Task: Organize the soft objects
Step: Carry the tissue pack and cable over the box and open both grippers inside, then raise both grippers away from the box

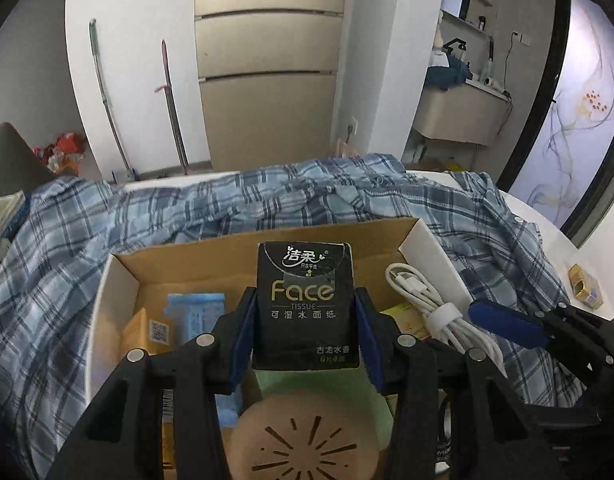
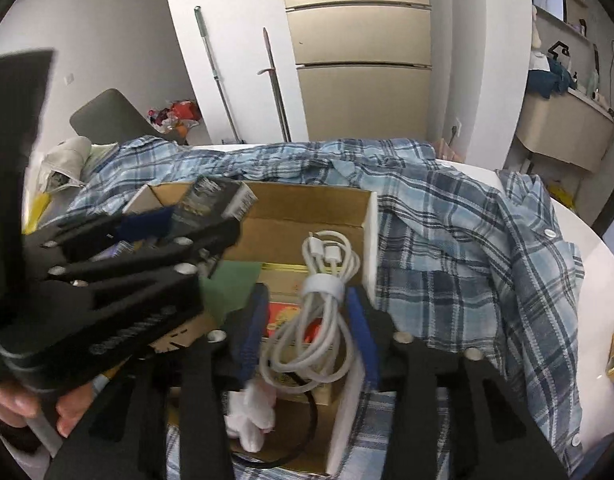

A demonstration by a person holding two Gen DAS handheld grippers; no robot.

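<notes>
My left gripper (image 1: pixel 305 320) is clamped on the black tissue pack (image 1: pixel 305 308), one blue pad pressed against each side, holding it upright over the open cardboard box (image 1: pixel 179 256). The pack hangs above the box's middle, not resting on anything I can see.

My right gripper (image 2: pixel 307 332) stands with its jaws partly apart around the coiled white cable (image 2: pixel 323 304). The cable lies between the blue pads with a gap on each side, so I have no grip on it. It sits on a yellow and red carton (image 2: pixel 285 312) in the right half of the box.

Also in the box: a light blue packet (image 1: pixel 195 312) and an orange carton (image 1: pixel 155 328) on the left, a green sheet (image 2: pixel 231 284) under the pack, and a round tan disc with radiating slots (image 1: pixel 307 444) close to my camera. Something white and crumpled (image 2: pixel 253 416) lies at the near end; it is too blurred to say whether it is cloth or tissue.

The box rests on a blue plaid shirt (image 2: pixel 459 240) spread across a white table (image 2: pixel 599 280), with a small gold box (image 1: pixel 585 284) off to the right.
</notes>
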